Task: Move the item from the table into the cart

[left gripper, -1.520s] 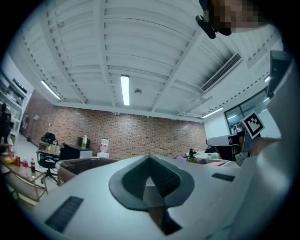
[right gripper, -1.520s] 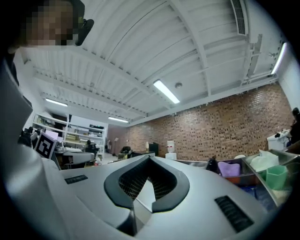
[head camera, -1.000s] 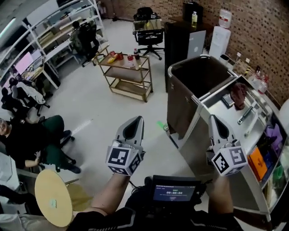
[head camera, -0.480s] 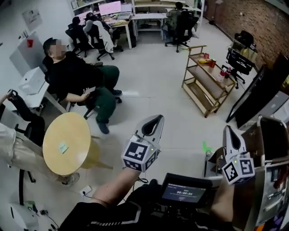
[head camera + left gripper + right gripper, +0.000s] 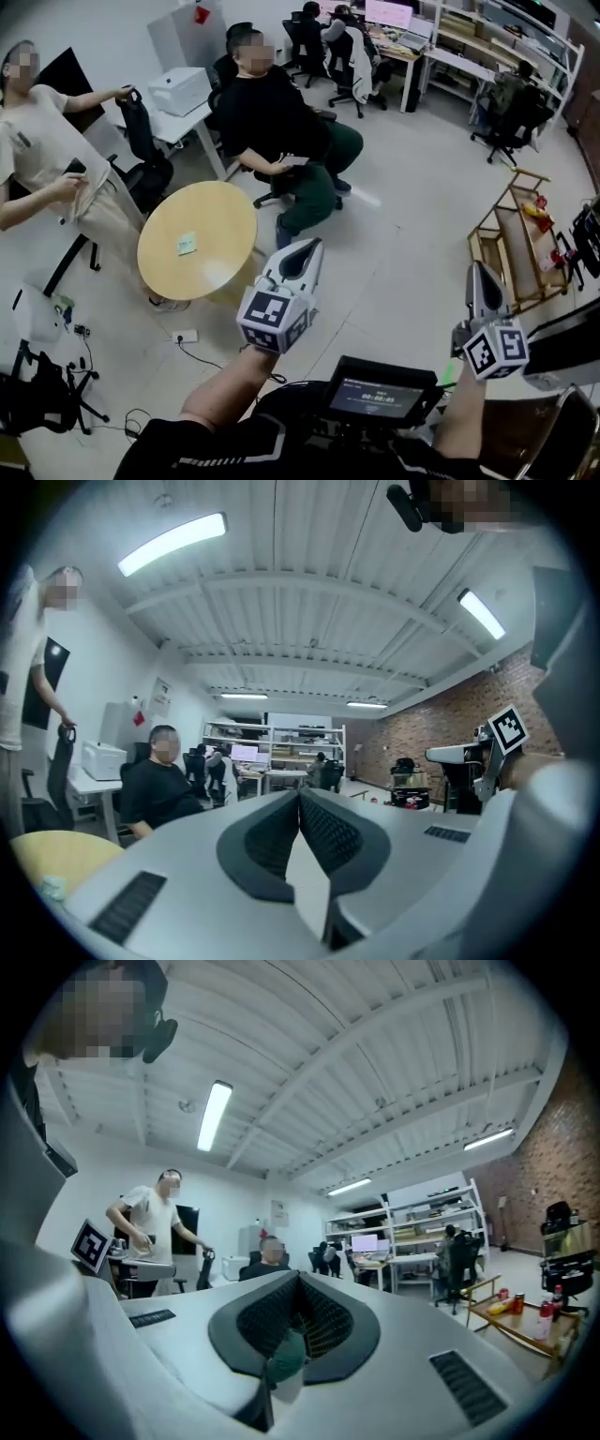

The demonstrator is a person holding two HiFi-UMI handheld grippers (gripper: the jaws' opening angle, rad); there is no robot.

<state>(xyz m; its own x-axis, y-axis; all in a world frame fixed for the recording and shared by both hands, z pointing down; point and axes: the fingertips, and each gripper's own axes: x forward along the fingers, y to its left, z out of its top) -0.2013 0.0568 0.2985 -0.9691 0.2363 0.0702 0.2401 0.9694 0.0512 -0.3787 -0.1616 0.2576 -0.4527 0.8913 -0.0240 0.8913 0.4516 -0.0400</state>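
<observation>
My left gripper [image 5: 303, 249] is held level over the floor, shut and empty, its tip just right of a round yellow table [image 5: 197, 239] that carries a small green note [image 5: 187, 245]. In the left gripper view the left gripper [image 5: 300, 795] has its jaws closed together with nothing between them. My right gripper [image 5: 476, 273] is shut too, level, out over bare floor. The right gripper [image 5: 298, 1277] holds nothing in its own view. A wooden shelf cart [image 5: 518, 236] with a few small items stands at the right edge.
A seated person in black [image 5: 274, 117] is just behind the round table, and a standing person [image 5: 45, 141] is at the left by a desk with a white printer [image 5: 182, 88]. Office chairs and desks [image 5: 403, 37] fill the back. A dark bin edge [image 5: 565, 339] shows at the lower right.
The whole view has swung left: the grey bin and white counter have left the picture, and the round table and the two people have come in. Both grippers stayed shut and moved along.
</observation>
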